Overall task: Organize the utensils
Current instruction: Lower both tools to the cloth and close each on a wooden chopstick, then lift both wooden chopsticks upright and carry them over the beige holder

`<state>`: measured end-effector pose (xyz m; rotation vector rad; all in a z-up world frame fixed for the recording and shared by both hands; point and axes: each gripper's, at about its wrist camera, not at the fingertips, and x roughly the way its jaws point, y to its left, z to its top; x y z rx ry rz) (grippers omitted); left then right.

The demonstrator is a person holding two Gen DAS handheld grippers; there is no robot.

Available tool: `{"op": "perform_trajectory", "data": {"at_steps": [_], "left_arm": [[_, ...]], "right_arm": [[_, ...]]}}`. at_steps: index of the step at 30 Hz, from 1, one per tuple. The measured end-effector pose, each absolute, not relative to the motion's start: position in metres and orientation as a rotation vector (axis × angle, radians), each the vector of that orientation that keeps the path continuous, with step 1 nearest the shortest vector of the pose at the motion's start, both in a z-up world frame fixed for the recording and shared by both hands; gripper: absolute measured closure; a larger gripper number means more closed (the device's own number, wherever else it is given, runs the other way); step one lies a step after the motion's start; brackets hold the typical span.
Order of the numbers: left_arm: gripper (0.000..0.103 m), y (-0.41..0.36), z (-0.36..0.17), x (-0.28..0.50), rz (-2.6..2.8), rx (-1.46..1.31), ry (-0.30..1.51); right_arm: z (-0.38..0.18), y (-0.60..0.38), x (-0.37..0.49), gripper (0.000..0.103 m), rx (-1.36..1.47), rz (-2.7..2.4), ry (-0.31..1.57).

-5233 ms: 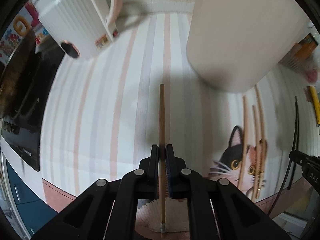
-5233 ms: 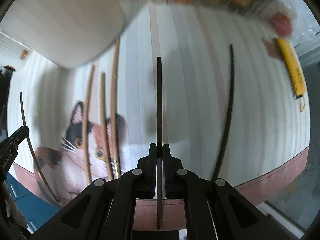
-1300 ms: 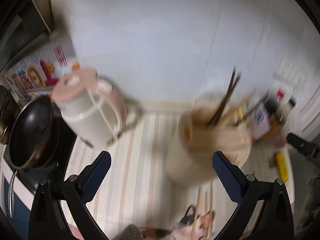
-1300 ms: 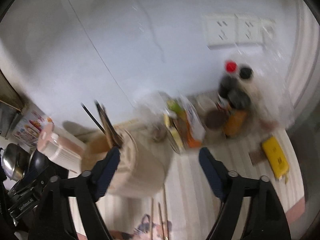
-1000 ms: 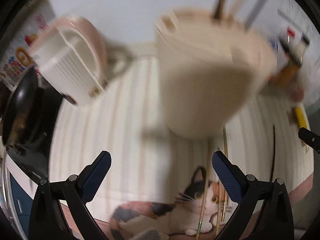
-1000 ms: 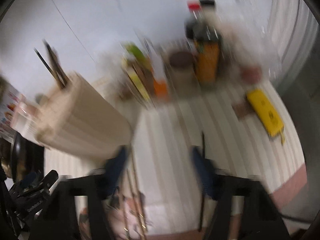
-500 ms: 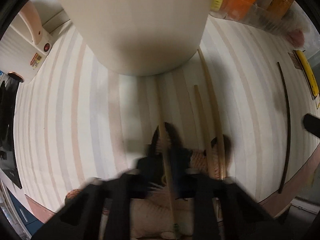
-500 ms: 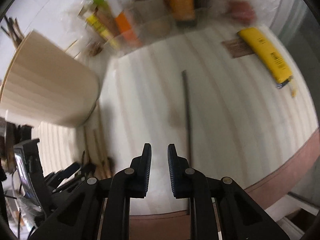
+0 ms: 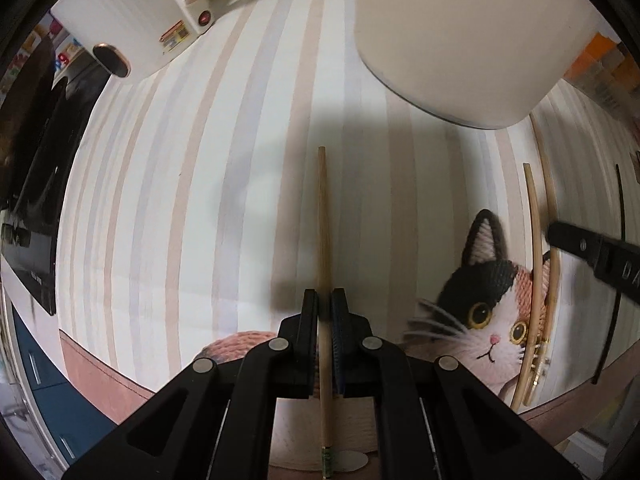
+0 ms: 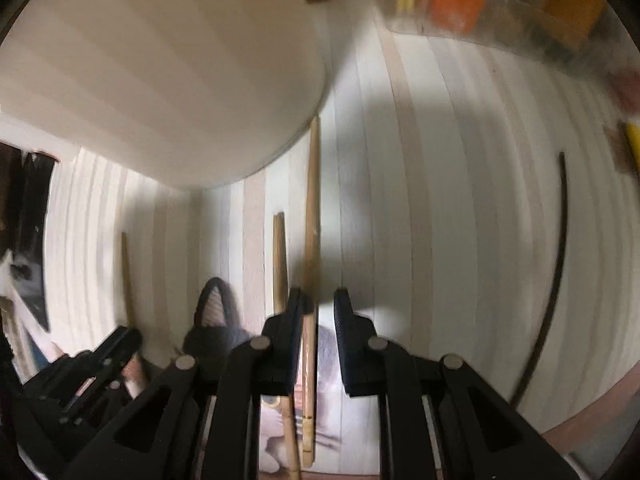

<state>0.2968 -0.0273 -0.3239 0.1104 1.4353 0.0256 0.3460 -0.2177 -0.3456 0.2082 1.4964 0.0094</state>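
Your left gripper (image 9: 324, 312) pinches one wooden chopstick (image 9: 322, 220) just before the cream holder (image 9: 460, 40); your right gripper (image 10: 317, 312), narrowly parted, straddles another chopstick (image 10: 311, 220) touching its base. Center it, then squeeze squarely.

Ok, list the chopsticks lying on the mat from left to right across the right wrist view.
Short wooden chopstick → middle wooden chopstick → long wooden chopstick, between the right gripper's fingers → black chopstick.
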Motion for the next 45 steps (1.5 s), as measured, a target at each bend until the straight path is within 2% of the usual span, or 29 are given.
{"op": "perform_trajectory", "data": {"at_steps": [16,17,20,21,23,25,26,32,45], "left_arm": [[0.098,0.006,-0.326,0.290,0.016,0.066,1.449],[0.098,0.006,-0.324,0.290,0.013,0.068,1.446],[0.098,0.000,-0.326,0.284,0.011,0.075,1.444],[0.098,-0.003,-0.325,0.283,0.013,0.073,1.444],[0.098,-0.009,-0.323,0.285,0.014,0.068,1.445],[0.098,-0.016,-0.318,0.286,0.015,0.065,1.445],[0.098,-0.015,-0.318,0.287,0.015,0.061,1.446],[0.098,-0.015,-0.313,0.287,0.016,0.042,1.453],[0.098,-0.014,-0.316,0.289,0.023,0.055,1.457]], "right_arm": [[-0.348,-0.267,0.261,0.095,0.191,-0.033,1.649],[-0.348,-0.268,0.262,0.092,0.190,-0.032,1.659],[-0.350,-0.268,0.276,0.063,0.153,-0.039,1.653],[-0.350,-0.266,0.278,0.062,0.134,-0.043,1.647],[-0.351,-0.260,0.281,0.063,0.076,-0.054,1.630],[-0.346,-0.252,0.288,0.079,0.037,-0.071,1.600],[-0.346,-0.247,0.292,0.096,0.041,-0.079,1.598],[-0.348,-0.262,0.311,0.096,0.236,-0.114,1.628],[-0.353,-0.211,0.332,0.095,0.055,-0.102,1.694]]}}
